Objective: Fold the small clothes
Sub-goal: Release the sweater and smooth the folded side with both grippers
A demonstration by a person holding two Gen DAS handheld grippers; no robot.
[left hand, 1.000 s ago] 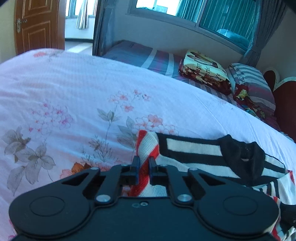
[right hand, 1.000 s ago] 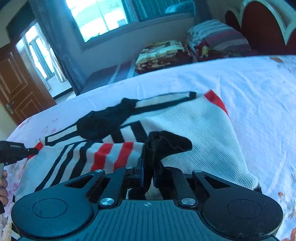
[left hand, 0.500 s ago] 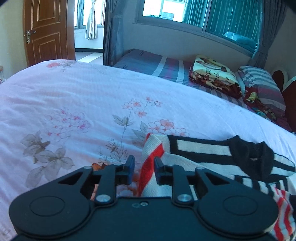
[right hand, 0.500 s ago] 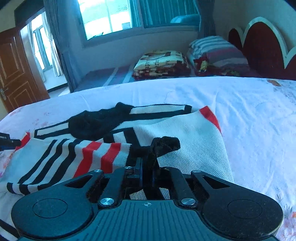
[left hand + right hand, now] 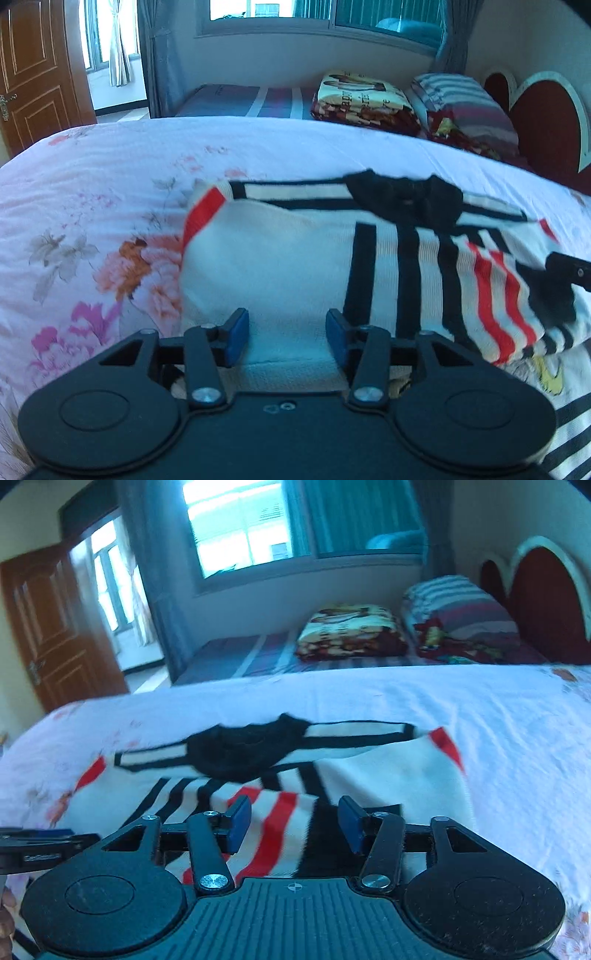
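Left wrist view shows the striped sweater [image 5: 295, 258] lying folded on the bed [image 5: 92, 177], its black collar toward the far edge. The left claw [image 5: 287, 334] has just been opening, jaws apart over white knit without pressing it. The right claw [image 5: 293, 821] has likewise just been opening, apart above the striped sleeve.

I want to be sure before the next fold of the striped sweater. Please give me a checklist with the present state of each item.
1. Left hand-held gripper released: ok, its jaws have just been opening and the pads stand clear of the cloth.
2. Right hand-held gripper released: ok, jaws also just opened.
3. Striped sweater lies on the floral bedsheet: ok.
4. Sleeve folded over the body: ok.
5. Fold lies flat and even: cannot tell, the pictures are blurred.
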